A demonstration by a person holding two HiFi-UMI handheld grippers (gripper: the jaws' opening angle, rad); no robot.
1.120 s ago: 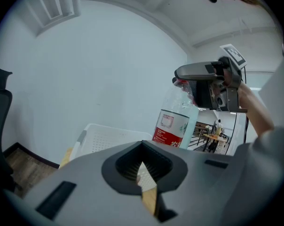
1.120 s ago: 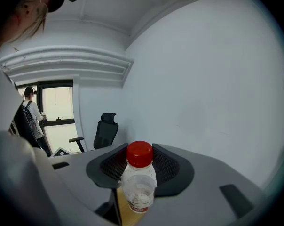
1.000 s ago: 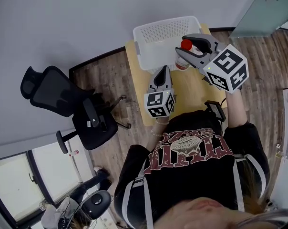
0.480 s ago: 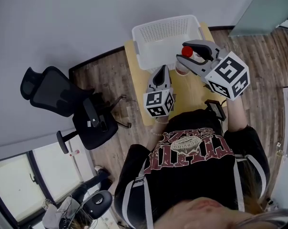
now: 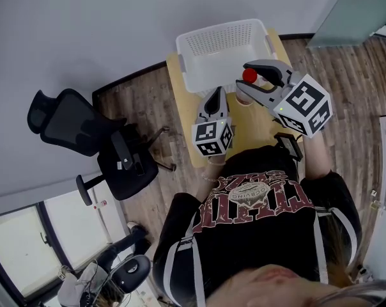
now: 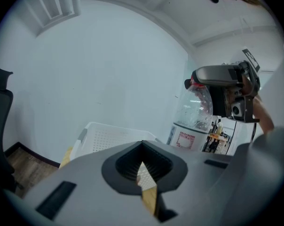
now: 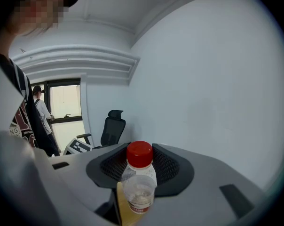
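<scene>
Bottle (image 7: 140, 187) clamped at neck, just under red cap (image 7: 139, 153), by right gripper (image 5: 245, 77). Sits upright over table (image 5: 183, 126), just in front of basket (image 5: 222, 25). Left gripper (image 5: 215, 94) pinched closed, empty, beside it. Reads as carry phase; next move needs firm grip, bottle kept upright.

The right gripper (image 5: 250, 77), raised just in front of the basket (image 5: 220, 27), is clamped on a bottle (image 7: 140, 171). The left gripper (image 5: 214, 96) sits lower by the basket's front edge, its jaws together and empty.
</scene>
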